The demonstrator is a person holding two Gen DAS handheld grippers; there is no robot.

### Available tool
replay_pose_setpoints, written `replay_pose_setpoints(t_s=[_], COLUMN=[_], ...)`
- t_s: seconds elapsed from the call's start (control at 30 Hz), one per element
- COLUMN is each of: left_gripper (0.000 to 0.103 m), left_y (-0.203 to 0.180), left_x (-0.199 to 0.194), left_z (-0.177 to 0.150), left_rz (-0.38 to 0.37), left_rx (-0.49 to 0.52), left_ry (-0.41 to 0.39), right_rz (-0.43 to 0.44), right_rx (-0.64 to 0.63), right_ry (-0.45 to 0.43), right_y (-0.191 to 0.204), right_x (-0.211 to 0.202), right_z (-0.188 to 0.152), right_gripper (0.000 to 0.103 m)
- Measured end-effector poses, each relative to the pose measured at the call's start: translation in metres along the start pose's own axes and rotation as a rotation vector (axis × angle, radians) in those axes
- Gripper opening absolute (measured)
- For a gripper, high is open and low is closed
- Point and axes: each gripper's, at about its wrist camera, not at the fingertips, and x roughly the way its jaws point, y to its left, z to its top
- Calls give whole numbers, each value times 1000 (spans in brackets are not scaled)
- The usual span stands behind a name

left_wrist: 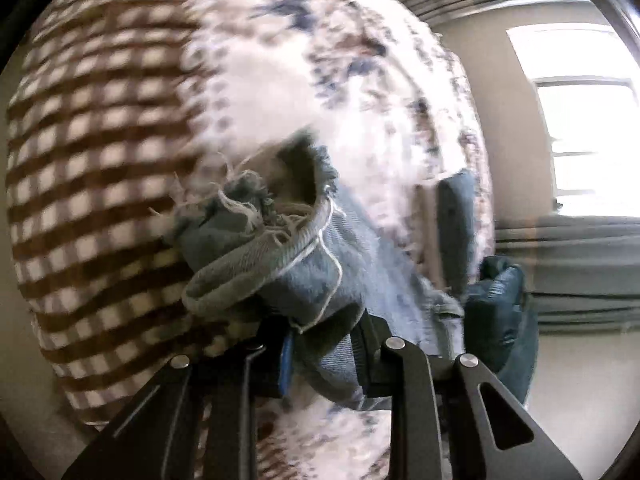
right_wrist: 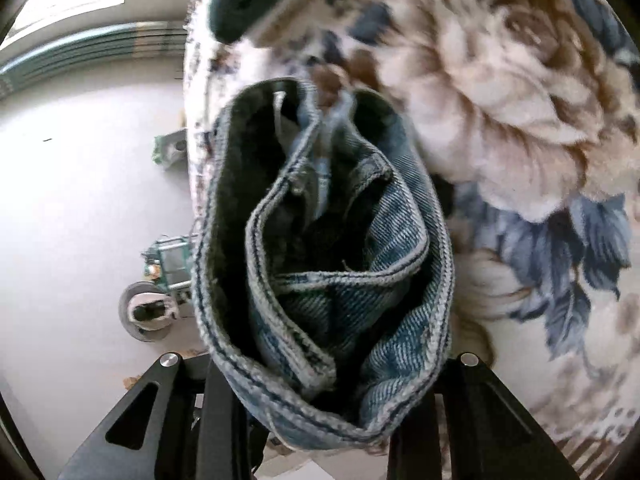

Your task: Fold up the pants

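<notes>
The pants are blue denim jeans. In the left wrist view my left gripper (left_wrist: 320, 344) is shut on the frayed leg hem of the jeans (left_wrist: 280, 256), which bunches up just ahead of the fingers, with loose white threads hanging. In the right wrist view my right gripper (right_wrist: 320, 400) is shut on the waistband end of the jeans (right_wrist: 320, 264), whose stitched band folds in loops between the fingers. Both ends are lifted above a flower-patterned cloth (right_wrist: 500, 100). The other gripper, with denim on it (left_wrist: 500, 312), shows at the right of the left wrist view.
The surface has a brown checked cloth (left_wrist: 100, 160) beside the flowered one (left_wrist: 320, 60). A bright window (left_wrist: 580, 120) and grey blinds are at the right. In the right wrist view a pale floor (right_wrist: 80, 200) and a caster wheel (right_wrist: 148, 312) lie left of the surface's edge.
</notes>
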Motion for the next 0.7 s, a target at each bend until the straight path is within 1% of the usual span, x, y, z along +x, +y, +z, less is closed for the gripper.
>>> replay_pose_setpoints(t_s=[0.03,0.07,0.13,0.17,0.23,0.27,0.3,0.43,0.5,0.57,0.67,0.7], left_gripper=[21,21,21,20,20,20,20,21,21,21,21,21], left_y=[-9,-22,-52,-64,-96,-118,-135,-225,-273,-323,-386,-403], left_x=[-1,-2,-2,0,3,7,9,32,51,77,122,139], left_z=[3,9,21,27,40,48,54,85,102,121,141,147], left_rz=[3,-9,-19,-33,-58,-77,-90,-160,-198,-238,-287,-299], left_rx=[12,26,62,78,123,161,188,303,349,403,475,499], left_ry=[-1,0,8,15,26,35,36,53,64,73,89,94], right_rz=[9,21,39,61,74,87,92,144,161,186,213,219], right_rx=[-4,-10,-19,-20,-31,-39,-47,-81,-107,-119,-125,-125], right_ry=[-5,-10,-24,-33,-58,-68,-95,-195,-268,-325,-427,-455], right_y=[8,19,40,52,73,76,89,138,169,188,216,218], right_x=[-3,-3,-15,-23,-34,-41,-49,-88,-110,-130,-157,-165], right_z=[0,1,7,11,23,33,42,86,117,145,207,225], right_gripper=[30,30,30,30,30,30,30,30,30,30,29,30])
